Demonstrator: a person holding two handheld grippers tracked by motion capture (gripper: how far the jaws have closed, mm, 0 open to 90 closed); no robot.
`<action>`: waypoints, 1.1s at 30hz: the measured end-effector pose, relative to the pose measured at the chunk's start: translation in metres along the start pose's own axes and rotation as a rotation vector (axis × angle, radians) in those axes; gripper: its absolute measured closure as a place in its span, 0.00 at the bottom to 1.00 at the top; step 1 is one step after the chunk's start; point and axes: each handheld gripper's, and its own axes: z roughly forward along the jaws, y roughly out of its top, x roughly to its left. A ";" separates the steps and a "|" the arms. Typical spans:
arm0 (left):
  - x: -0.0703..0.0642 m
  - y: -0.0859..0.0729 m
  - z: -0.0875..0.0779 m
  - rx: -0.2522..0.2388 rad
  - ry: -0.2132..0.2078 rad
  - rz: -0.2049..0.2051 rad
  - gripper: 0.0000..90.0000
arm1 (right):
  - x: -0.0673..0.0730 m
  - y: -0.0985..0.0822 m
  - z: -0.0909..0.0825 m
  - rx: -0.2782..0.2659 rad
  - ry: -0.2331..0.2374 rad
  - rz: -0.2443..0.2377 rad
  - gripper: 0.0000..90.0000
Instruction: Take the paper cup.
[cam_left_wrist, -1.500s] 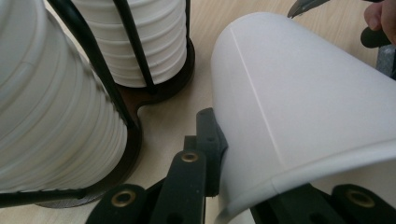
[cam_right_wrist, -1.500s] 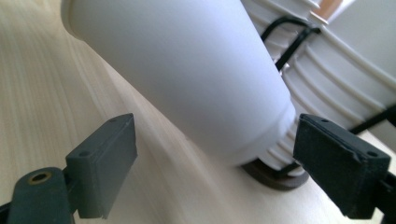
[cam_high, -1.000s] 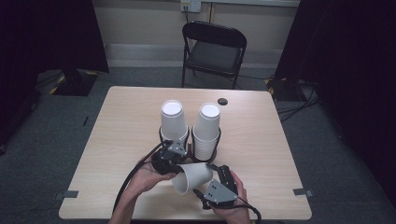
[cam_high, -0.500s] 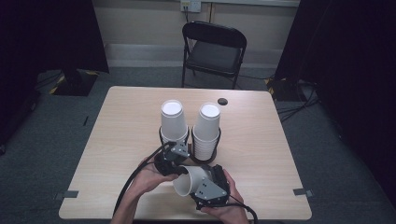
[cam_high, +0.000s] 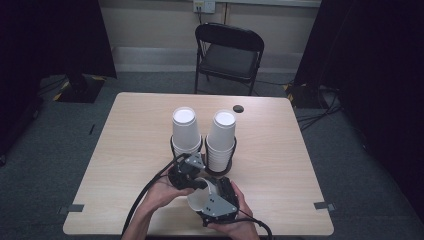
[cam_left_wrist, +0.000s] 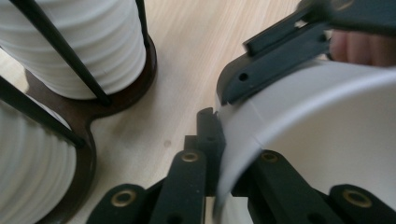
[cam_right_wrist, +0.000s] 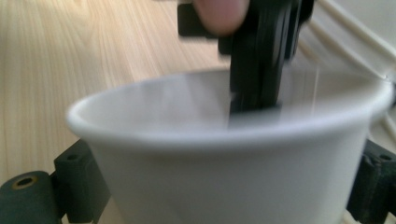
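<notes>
While the right gripper (cam_high: 212, 200) clasps the cup (cam_high: 200, 197) by its sides, the left gripper (cam_high: 192, 176) pinches its rim. The cup lies tilted between both, mouth toward the left.

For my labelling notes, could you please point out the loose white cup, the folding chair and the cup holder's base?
loose white cup (cam_right_wrist: 224, 172), right gripper view, outer wall.
folding chair (cam_high: 227, 60), high view, seat.
cup holder's base (cam_left_wrist: 123, 100), left gripper view, dark rim.
</notes>
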 end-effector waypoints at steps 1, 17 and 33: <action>0.001 -0.001 0.000 0.001 0.002 -0.009 0.95 | 0.000 0.001 0.001 0.006 0.003 -0.006 0.09; 0.004 -0.007 0.005 -0.020 -0.007 -0.046 0.96 | 0.002 0.001 0.001 -0.026 -0.007 0.033 0.11; 0.005 -0.017 0.002 -0.191 -0.039 -0.088 0.77 | -0.009 -0.011 -0.005 -0.066 -0.025 0.178 0.11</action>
